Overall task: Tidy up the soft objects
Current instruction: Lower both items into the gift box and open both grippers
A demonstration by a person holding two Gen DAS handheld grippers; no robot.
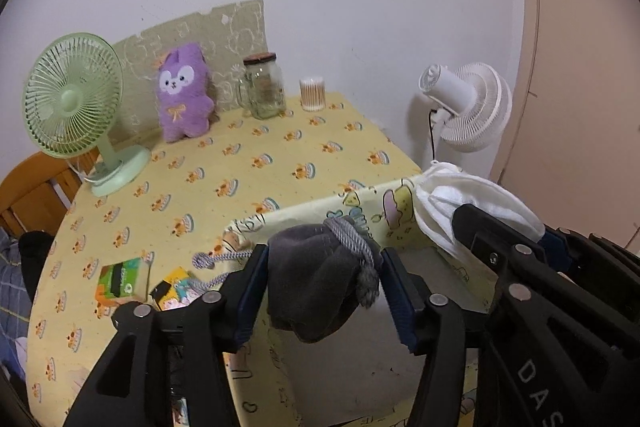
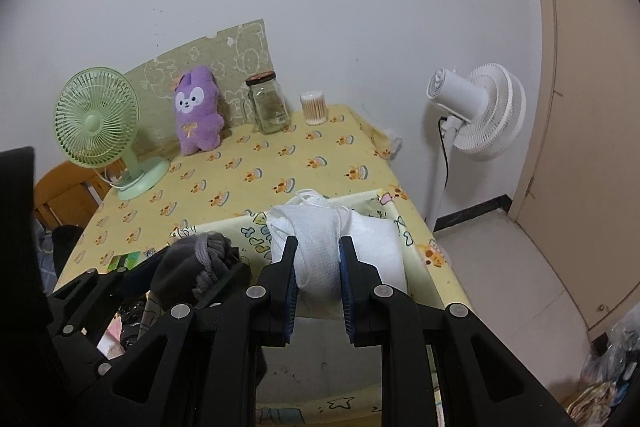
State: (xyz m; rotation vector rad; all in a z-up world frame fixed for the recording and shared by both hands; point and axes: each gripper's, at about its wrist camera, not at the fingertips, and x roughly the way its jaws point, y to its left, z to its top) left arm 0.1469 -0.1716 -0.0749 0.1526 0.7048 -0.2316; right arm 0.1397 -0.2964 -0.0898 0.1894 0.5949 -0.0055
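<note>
Though bunched, soft grey cloth [image 1: 316, 291]

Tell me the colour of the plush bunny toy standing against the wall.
Purple plush bunny toy with a white face; clearest in the left wrist view.

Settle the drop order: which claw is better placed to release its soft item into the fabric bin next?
Probably left: the left claw stands loose around the grey pouch above the open fabric bin; the right claw clamps the white cloth tightly.
</note>
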